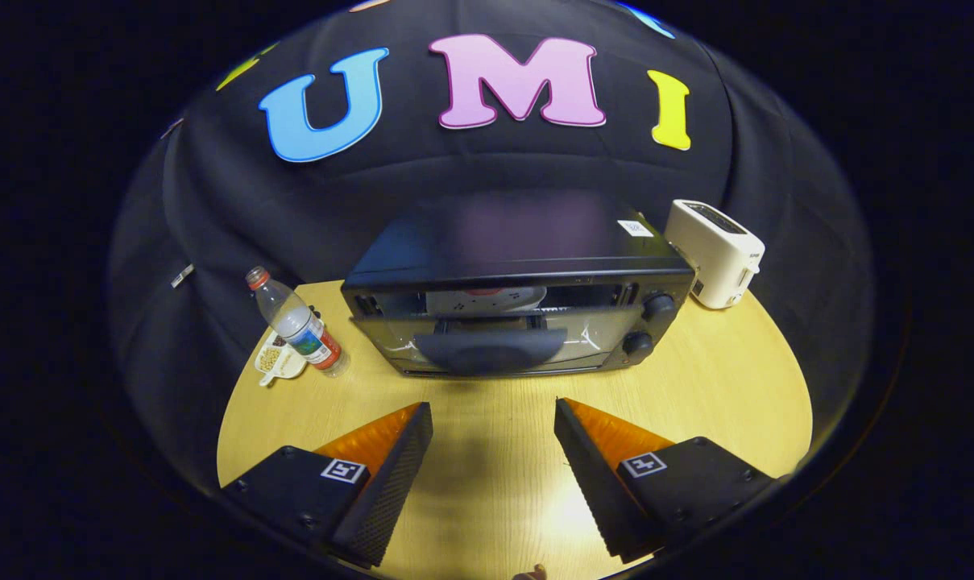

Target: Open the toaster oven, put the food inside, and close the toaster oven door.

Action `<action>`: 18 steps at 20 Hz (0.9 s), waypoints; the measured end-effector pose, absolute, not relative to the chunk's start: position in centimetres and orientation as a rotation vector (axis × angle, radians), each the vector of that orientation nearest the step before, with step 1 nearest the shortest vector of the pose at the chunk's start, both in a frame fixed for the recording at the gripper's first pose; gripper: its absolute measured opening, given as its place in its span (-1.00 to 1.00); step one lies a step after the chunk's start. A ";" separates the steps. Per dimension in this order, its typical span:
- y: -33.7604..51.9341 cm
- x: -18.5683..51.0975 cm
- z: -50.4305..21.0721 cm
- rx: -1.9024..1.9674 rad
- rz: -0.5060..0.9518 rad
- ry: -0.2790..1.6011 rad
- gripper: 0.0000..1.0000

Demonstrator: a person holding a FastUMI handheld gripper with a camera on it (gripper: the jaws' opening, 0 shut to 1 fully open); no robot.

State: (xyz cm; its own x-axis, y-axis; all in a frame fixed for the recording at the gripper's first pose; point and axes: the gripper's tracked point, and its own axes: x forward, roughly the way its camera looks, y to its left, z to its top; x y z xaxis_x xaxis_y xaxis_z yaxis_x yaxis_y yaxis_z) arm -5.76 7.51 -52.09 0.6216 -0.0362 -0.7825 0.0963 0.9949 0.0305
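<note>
The table (696, 403) is round and pale wood, and it carries everything here. Largest on it is the toaster oven (519, 298), standing at twelve o'clock from the hand-held gripper (493, 419), beyond the fingertips with bare tabletop between. Its long axis runs nine to three, square across the line of the fingers. Its door (487, 334) is tilted partway down, hinged at the bottom edge, with the wide dark handle (491, 350) facing the gripper dead ahead and two knobs (648, 326) at the handle's right. Through the gap above the door something pale with a red patch (487, 300) sits inside on the rack; I judge it to be the food on a plate, though it is too small to be sure.

A white toaster (716, 254) stands at about two o'clock, just beside the oven's right end. A water bottle (297, 322) leans at ten o'clock, with a small dish (279, 360) holding a spoon touching its base.

The gripper's fingers are spread wide with nothing between them.

With food seemingly inside and the door ajar, the handle straight ahead is what a closing push would meet.
</note>
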 end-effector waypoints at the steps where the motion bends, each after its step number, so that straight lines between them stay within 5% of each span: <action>1: 7.6 -6.5 -50.9 0.071 -0.064 0.881 0.97; 18: 1.3 -2.1 -13.1 0.029 0.028 0.185 0.96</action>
State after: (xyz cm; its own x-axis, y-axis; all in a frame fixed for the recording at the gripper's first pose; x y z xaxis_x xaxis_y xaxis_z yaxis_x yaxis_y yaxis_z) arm -2.07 1.32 -13.10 0.9826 0.0308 -0.1833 -0.0255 0.9992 0.0313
